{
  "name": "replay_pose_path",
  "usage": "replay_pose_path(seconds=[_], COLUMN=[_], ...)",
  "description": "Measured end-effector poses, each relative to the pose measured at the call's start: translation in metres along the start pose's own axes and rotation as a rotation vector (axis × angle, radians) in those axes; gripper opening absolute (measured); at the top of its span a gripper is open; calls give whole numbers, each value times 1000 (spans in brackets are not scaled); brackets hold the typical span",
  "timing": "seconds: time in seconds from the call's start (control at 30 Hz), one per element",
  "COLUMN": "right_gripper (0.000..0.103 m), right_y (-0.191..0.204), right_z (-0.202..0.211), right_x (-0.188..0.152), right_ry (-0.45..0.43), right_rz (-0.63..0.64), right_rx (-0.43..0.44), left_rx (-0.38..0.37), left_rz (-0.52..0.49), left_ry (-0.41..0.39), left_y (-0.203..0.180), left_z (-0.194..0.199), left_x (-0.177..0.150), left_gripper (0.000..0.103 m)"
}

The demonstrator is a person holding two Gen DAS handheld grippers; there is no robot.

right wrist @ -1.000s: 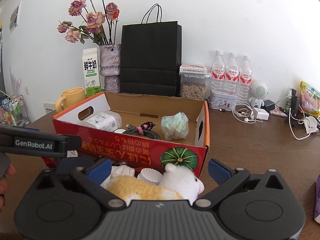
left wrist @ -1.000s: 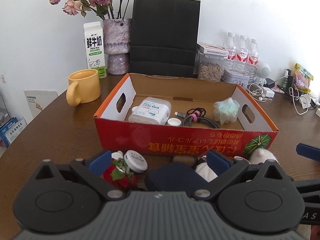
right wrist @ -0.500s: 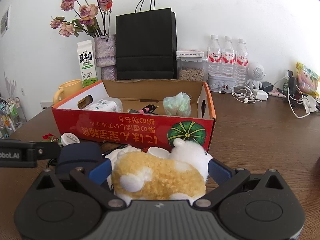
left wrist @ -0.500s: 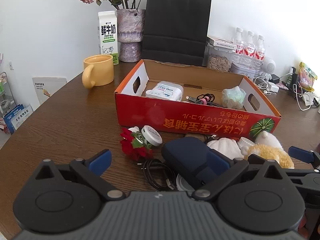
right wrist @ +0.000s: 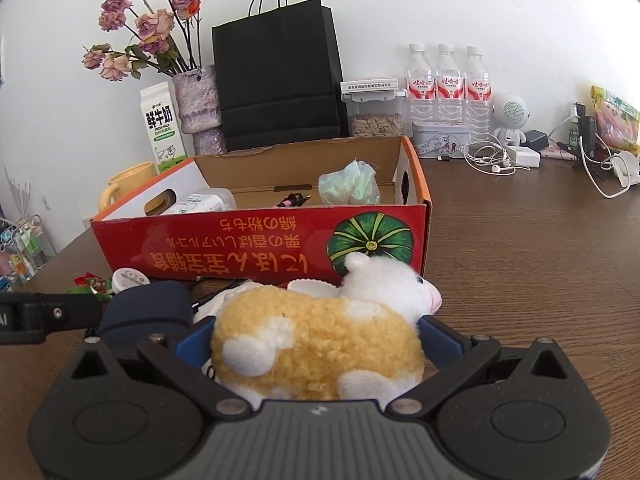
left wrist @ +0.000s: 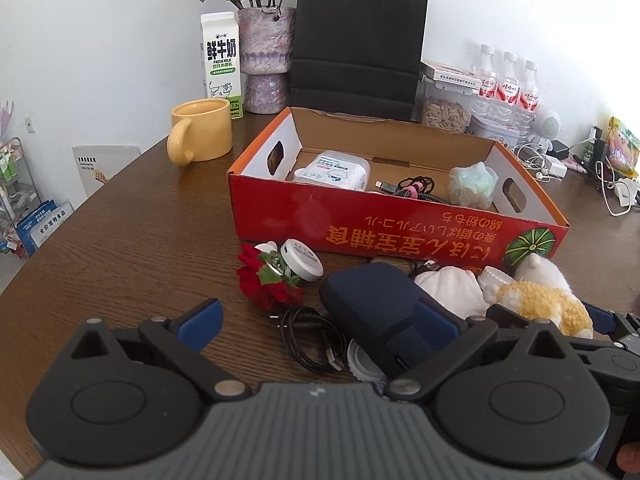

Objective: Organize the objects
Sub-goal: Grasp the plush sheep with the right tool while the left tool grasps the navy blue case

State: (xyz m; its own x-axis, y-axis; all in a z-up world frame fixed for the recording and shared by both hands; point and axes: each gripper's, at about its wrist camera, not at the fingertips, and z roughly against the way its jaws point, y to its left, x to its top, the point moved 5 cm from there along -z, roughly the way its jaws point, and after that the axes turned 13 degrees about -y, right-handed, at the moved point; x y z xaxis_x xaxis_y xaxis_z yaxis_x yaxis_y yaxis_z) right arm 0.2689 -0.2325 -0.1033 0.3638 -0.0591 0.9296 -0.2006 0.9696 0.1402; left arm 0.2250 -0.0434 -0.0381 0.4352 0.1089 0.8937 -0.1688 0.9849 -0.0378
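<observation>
Right gripper [right wrist: 316, 338], blue-padded fingers [right wrist: 438, 338] closed against both flanks of a yellow-and-white plush animal [right wrist: 320, 344]; the toy lies lengthwise between them, white head toward the box. Left gripper [left wrist: 316, 322] with fingers spread wide, holding nothing, poised above a navy-blue zippered pouch [left wrist: 376, 304] and a coiled black cable [left wrist: 308, 338].

Red cardboard box with a printed green pumpkin and upside-down orange lettering [left wrist: 400, 236], open-topped, resting on the dark brown wooden bench [left wrist: 132, 248]. Contents: a white plastic wipes pack [left wrist: 332, 170] at the left end, a bundled black cable with pink tie [left wrist: 412, 188] near the middle, and a crumpled pale green plastic bag [left wrist: 472, 184] at the right end.

On the bench just in front of the box: a red artificial rose [left wrist: 268, 280] touching a round white lidded tin [left wrist: 301, 260]; a crumpled white cloth [left wrist: 448, 286] between the pouch and the plush.

Behind the box: a yellow ceramic mug [left wrist: 202, 130], a white milk carton [left wrist: 221, 64], a mottled purple vase of dried pink roses [left wrist: 266, 60], a black paper bag [left wrist: 358, 40], and three water bottles [left wrist: 508, 80].
</observation>
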Motion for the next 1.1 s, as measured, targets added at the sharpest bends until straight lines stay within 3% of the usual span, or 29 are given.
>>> replay_pose_path(seconds=[0.27, 0.53, 0.8, 0.93, 1.1], right_gripper=[94, 94, 94, 94, 94], right_y=[-10, -39, -51, -50, -51], right_z=[13, 33, 41, 43, 45], right_x=[3, 10, 7, 6, 6], right_ry=[-49, -141, -166, -170, -172], right_rz=[-14, -19, -13, -7, -10], right_rx=[52, 13, -7, 5, 14], left_rx=[-3, -17, 35, 11, -86], left_rz=[4, -21, -75, -115, -167], left_ry=[32, 65, 107, 85, 84], left_y=[-14, -46, -70, -73, -61], left_z=[-5, -14, -34, -32, -23], left_x=[-2, -7, -21, -26, -29], left_gripper=[103, 103, 103, 96, 85])
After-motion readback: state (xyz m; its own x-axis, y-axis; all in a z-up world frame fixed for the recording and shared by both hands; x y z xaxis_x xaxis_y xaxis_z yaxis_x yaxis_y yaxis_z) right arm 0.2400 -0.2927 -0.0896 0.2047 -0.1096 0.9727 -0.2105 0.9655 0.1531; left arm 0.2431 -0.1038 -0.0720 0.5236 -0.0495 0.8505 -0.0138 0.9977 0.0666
